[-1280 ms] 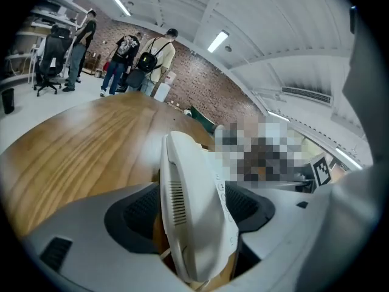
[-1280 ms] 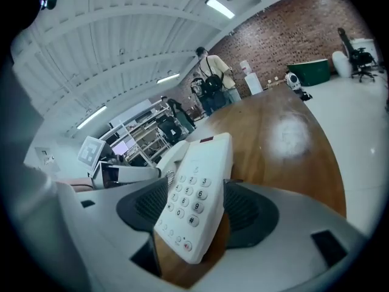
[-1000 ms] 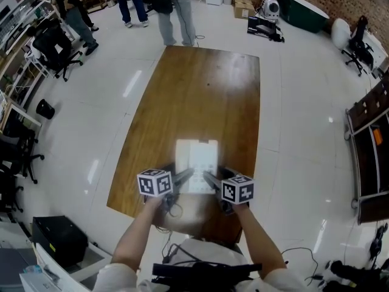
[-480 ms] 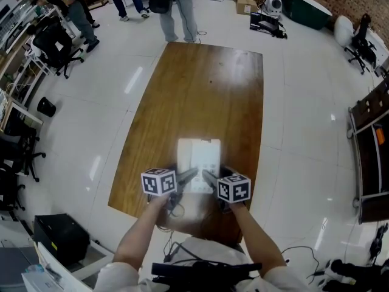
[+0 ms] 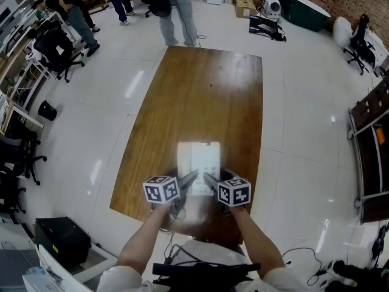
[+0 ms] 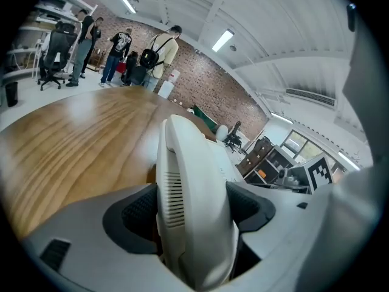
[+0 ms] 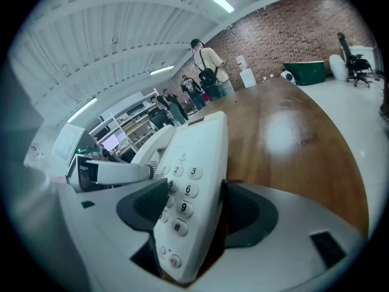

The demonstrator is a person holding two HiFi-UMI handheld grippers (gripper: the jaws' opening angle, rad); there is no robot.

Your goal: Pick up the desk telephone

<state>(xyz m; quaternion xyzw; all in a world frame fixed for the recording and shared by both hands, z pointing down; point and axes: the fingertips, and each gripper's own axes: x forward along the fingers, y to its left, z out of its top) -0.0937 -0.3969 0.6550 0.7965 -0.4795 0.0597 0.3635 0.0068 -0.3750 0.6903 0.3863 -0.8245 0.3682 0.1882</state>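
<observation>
A long wooden table (image 5: pixel 200 96) stands on a pale tiled floor (image 5: pixel 304 132). The desk telephone (image 5: pixel 199 163) lies at the table's near end and shows no sign of being lifted yet. My left claw (image 6: pixel 191 208) has just been closing, and its pads now meet the handset (image 6: pixel 182 163). My right claw (image 7: pixel 193 207) pinches the body beside the keypad (image 7: pixel 182 190). Raising the telephone is what remains. Cardboard boxes (image 5: pixel 244 5) far off don't show their contents.
</observation>
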